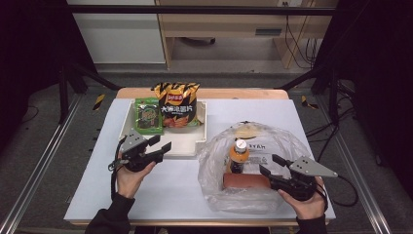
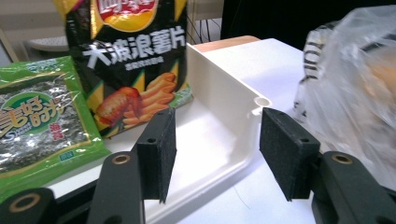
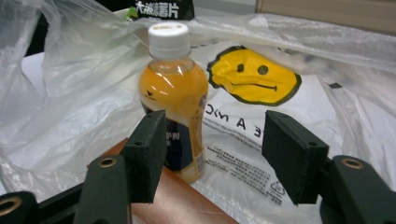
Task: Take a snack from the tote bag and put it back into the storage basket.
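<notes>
The orange drink bottle (image 1: 238,154) stands upright in the plastic bag (image 1: 292,146); the right gripper (image 1: 268,165), jaws apart and empty beside it, should straddle its body squarely before closing.

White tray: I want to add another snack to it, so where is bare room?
The white tray's near half is bare, bordered by the green seaweed packet and black-and-yellow chip bag behind and the open left gripper at its near rim. The far half is crowded. The clear plastic bag flanks its right wall.
</notes>
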The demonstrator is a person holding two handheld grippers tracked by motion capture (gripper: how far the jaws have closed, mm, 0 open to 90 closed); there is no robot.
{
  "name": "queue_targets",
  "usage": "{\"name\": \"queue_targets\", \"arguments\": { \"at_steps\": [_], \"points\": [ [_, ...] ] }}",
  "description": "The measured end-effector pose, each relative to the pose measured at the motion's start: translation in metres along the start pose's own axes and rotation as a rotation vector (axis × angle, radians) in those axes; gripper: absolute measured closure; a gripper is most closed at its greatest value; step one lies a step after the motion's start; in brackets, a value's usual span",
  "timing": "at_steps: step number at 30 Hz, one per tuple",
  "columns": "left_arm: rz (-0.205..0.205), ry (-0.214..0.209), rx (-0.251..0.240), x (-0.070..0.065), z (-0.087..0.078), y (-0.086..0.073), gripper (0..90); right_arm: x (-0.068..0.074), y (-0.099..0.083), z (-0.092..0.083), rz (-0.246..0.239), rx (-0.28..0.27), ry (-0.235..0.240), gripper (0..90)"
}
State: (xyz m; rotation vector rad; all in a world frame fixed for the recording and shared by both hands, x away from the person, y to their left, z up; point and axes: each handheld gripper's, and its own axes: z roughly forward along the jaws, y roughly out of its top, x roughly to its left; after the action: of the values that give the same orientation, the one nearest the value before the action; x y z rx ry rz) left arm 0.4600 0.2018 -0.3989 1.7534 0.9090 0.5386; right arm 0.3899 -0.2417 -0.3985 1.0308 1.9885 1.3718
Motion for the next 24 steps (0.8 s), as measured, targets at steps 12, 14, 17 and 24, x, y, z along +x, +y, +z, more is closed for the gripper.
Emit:
{"name": "queue_targets", "arguments": {
  "at_steps": [12, 14, 17, 24],
  "points": [
    [0.064, -0.087, -0.07, -0.037, -0.018, 0.007, 45.7, -0.001, -0.009, -0.008, 0.012, 0.013, -0.04, 35.4],
    [0.084, -0.098, -0.076, -0.044, -0.02, 0.01, 45.6, 0.0, -0.01, -0.008, 0.013, 0.018, -0.04, 35.5],
    [0.105, -0.128, -0.076, -0.055, -0.023, 0.015, 46.1, 0.002, -0.013, -0.007, 0.01, 0.043, -0.009, 37.5],
    [0.122, -0.173, -0.059, -0.08, -0.022, 0.024, 45.2, 0.005, -0.02, -0.002, -0.006, 0.093, 0.019, 35.4]
  ]
}}
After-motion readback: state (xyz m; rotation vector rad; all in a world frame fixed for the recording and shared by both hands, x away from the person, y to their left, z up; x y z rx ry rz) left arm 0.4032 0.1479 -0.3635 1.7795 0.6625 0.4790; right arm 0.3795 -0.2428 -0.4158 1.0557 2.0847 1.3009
